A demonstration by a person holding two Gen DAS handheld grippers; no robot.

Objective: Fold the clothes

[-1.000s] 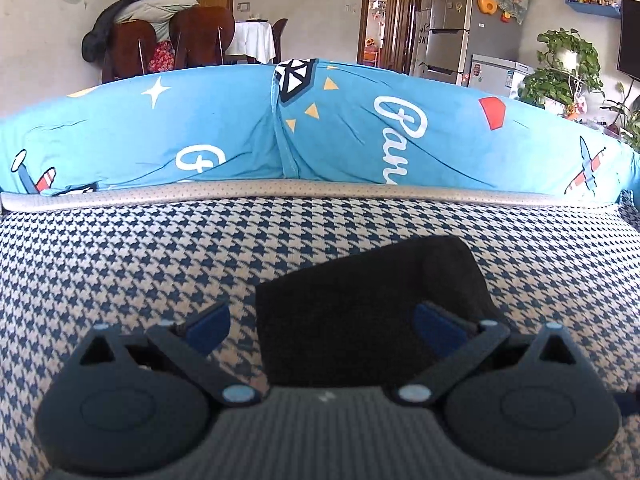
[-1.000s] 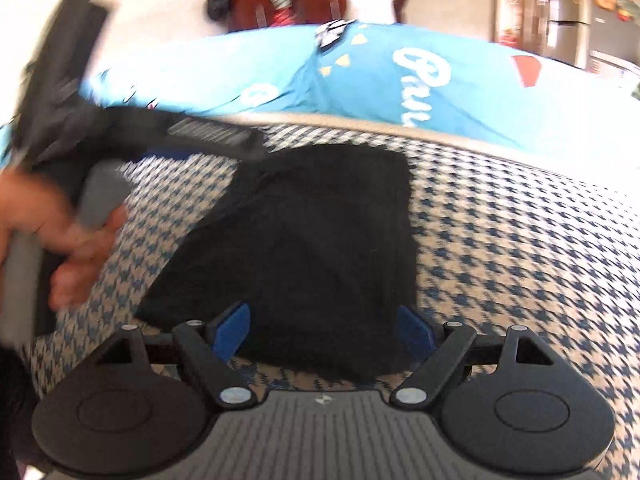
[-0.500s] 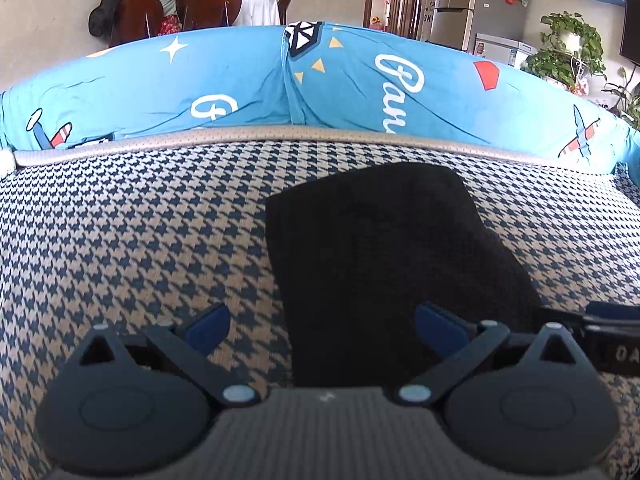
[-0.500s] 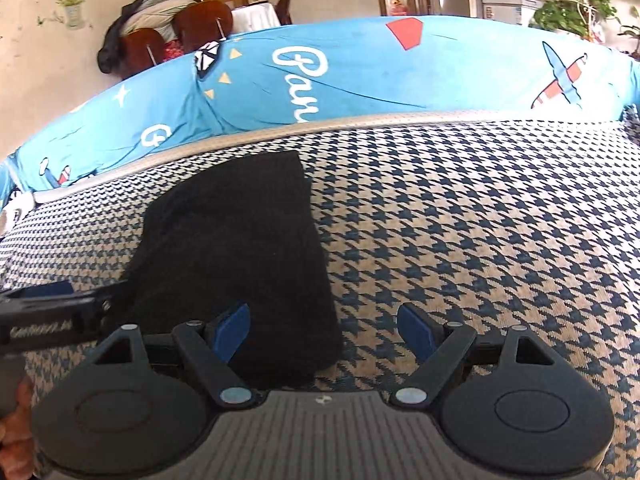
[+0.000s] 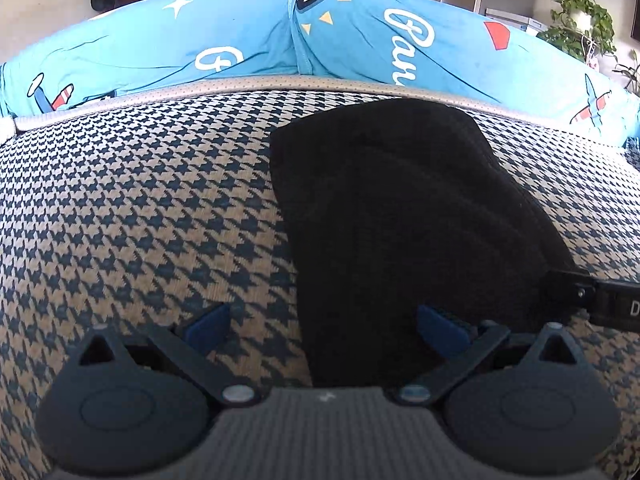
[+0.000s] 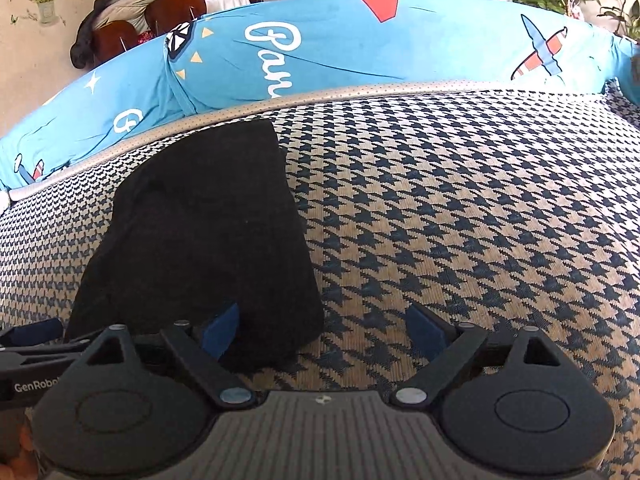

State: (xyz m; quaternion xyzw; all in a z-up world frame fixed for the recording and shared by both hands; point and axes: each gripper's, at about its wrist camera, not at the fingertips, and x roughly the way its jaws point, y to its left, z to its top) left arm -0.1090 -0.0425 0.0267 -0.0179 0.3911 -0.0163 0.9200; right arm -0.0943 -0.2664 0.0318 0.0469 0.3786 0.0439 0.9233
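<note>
A folded black garment lies flat on the houndstooth cushion. My left gripper is open, low over the garment's near left edge, holding nothing. The garment shows in the right wrist view at the left. My right gripper is open and empty, straddling the garment's near right corner. The right gripper's body pokes in at the right edge of the left wrist view, and the left gripper's body at the left edge of the right wrist view.
A blue printed bolster runs along the far side of the cushion behind a grey piping edge. Bare houndstooth cushion lies right of the garment. Chairs, a fridge and plants stand far behind.
Both grippers have drawn back and settled at the garment's near edge, one at each side. The right view has swung right and steadied. The garment lies still.
</note>
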